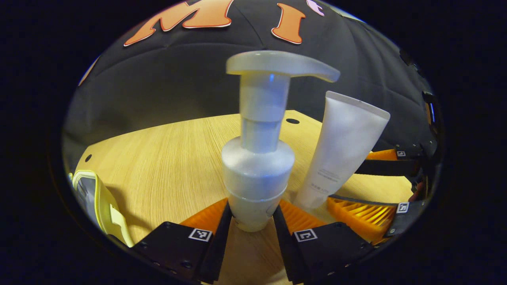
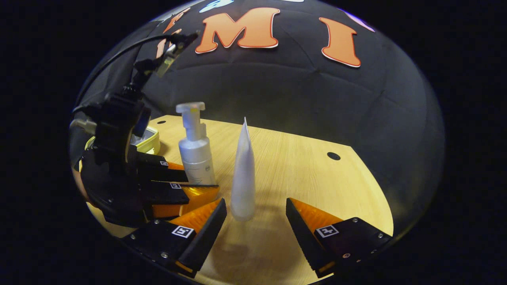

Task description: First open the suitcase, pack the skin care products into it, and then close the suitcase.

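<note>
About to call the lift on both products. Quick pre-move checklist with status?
1. Left gripper closed on pump bottle: ok, both fingers press its base.
2. Right gripper closed on tube: not ok, jaws open, tube stands between them.
3. Bottle and tube upright on table: ok.
4. Grippers clear of each other: ok, but close.
5. Suitcase open: cannot tell, just a yellow edge.

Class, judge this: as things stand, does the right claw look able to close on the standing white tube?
Probably yes. The right claw is open with the white tube upright between its fingers, nothing blocking; the pump bottle stands apart, to one side.
</note>
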Demonstrator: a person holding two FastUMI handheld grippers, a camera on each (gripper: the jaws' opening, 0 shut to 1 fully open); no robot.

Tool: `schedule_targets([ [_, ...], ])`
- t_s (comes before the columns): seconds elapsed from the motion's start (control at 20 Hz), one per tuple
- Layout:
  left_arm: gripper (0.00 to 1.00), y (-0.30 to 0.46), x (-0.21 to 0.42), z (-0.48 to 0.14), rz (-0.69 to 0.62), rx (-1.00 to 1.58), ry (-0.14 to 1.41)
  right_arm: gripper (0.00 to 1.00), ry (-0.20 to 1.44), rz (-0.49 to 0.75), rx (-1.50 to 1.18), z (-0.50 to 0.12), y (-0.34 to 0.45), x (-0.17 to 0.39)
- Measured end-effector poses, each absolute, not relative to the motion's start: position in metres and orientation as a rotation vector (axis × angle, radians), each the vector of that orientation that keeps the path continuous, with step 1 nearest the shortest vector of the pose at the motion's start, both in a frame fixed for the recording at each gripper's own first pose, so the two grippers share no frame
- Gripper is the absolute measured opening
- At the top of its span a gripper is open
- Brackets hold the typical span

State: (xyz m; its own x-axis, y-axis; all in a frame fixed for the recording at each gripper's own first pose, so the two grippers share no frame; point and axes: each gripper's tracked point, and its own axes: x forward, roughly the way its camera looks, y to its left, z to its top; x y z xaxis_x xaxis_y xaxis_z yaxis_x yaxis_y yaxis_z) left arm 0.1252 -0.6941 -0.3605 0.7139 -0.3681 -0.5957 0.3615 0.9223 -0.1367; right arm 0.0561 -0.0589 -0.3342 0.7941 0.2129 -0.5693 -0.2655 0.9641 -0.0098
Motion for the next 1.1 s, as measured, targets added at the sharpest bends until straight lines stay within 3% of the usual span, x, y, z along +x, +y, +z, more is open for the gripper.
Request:
schedule_targets([
  [0.35,0.60,-0.658,0.110,-0.319,-0.354,-0.005,0.644,0.89,0.615,0.276,-0.059,-0.357,-0.042,0.072],
  [0.55,0.58,-0.633,0.103,-0.289,-0.316,-0.015,0.625,0.70,0.603,0.277,-0.073,-0.365,-0.038,0.079],
  [0.6,0.60,-0.626,0.101,-0.283,-0.305,-0.017,0.621,0.58,0.595,0.272,-0.090,-0.363,-0.038,0.081],
  [0.65,0.60,-0.619,0.100,-0.277,-0.291,-0.020,0.621,0.58,0.598,0.268,-0.097,-0.362,-0.038,0.082],
  [0.7,0.60,-0.611,0.096,-0.272,-0.279,-0.025,0.619,0.51,0.609,0.274,-0.084,-0.362,-0.036,0.080],
  [1.1,0.60,-0.529,0.066,-0.244,-0.155,-0.021,0.642,0.48,0.632,0.314,-0.015,-0.311,-0.009,0.063],
])
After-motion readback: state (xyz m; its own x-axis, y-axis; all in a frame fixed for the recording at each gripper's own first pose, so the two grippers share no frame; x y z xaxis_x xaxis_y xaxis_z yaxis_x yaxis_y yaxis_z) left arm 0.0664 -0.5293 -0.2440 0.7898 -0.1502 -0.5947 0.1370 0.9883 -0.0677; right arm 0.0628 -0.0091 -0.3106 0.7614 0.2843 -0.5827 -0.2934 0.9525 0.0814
